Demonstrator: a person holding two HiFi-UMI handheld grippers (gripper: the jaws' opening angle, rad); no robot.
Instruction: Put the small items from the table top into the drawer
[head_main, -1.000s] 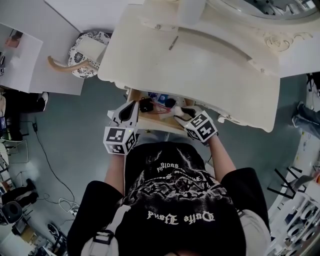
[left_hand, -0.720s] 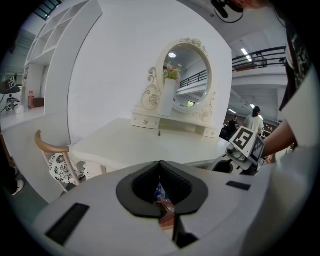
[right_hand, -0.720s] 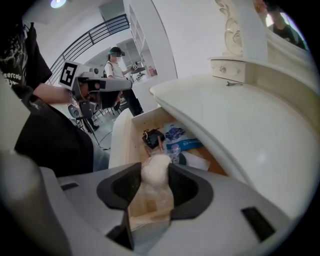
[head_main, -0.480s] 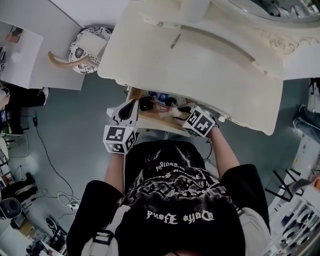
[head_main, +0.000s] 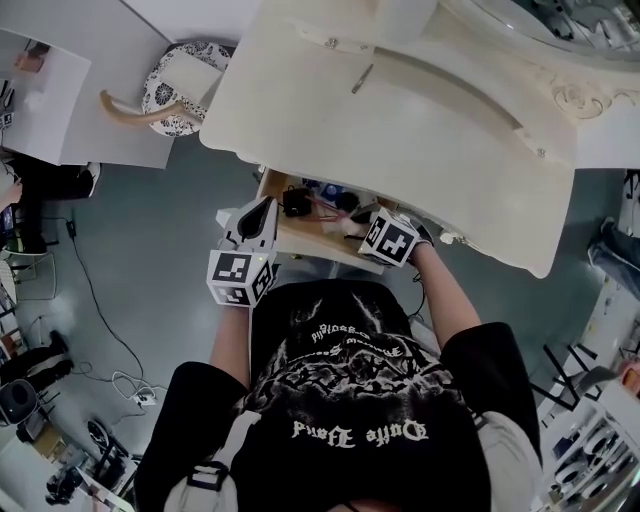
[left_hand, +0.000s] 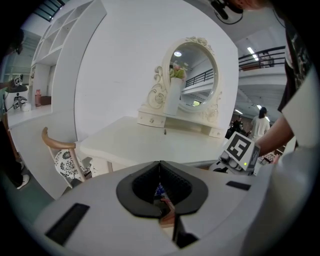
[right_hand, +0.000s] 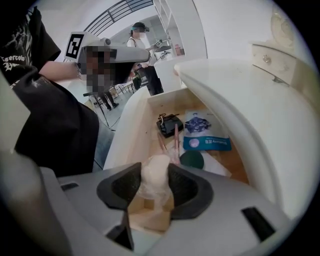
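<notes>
My right gripper (right_hand: 156, 186) grips a pale, soft wrapped lump (right_hand: 154, 170), tilted down over the open drawer (right_hand: 131, 120) — low enough, I judge, to drop it near the blue packet (right_hand: 206, 136). Left gripper (left_hand: 160, 187) — jaws pressed together, empty — hovers at the drawer's front, clear of the drop

Bare wood drawer (right_hand: 150, 116); smooth painted table top (head_main: 430, 140); crinkly plastic packet (right_hand: 155, 176)
</notes>
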